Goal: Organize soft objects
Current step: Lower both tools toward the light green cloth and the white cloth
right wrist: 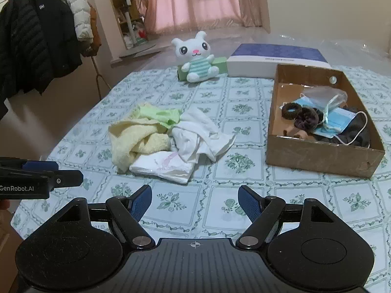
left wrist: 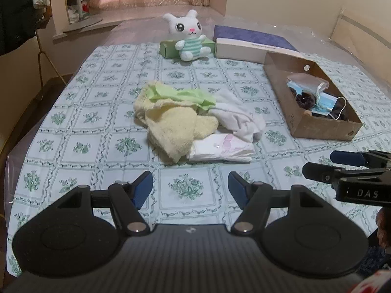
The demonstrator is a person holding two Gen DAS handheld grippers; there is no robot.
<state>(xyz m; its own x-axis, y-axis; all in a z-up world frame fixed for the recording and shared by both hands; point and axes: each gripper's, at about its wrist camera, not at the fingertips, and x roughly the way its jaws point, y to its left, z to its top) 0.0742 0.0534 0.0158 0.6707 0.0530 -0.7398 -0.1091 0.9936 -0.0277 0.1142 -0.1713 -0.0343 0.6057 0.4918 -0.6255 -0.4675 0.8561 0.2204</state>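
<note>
Together, we held both tools low over the patterned tablecloth (left wrist: 97, 127), short of a heap of soft things lying mid-table: a yellow towel (left wrist: 171, 124), a green cloth (left wrist: 180, 96), a white cloth (left wrist: 239, 117) and a folded white packet (left wrist: 220, 150), all touching. Our left gripper (left wrist: 190, 188) stood wide and empty; our right gripper (right wrist: 195, 201) was likewise spread with nothing between its blue pads (right wrist: 140, 204). We judged the task barely begun. To do it well, we would take one piece at a time from the top, pinching a raised fold rather than flat cloth. The cardboard box (right wrist: 317, 156), to the right of the heap, already held face masks (right wrist: 334, 119), dark hair ties (right wrist: 300, 114) and a clear bag (right wrist: 327, 95). A plush rabbit (right wrist: 199, 58) sat upright at the far edge.
</note>
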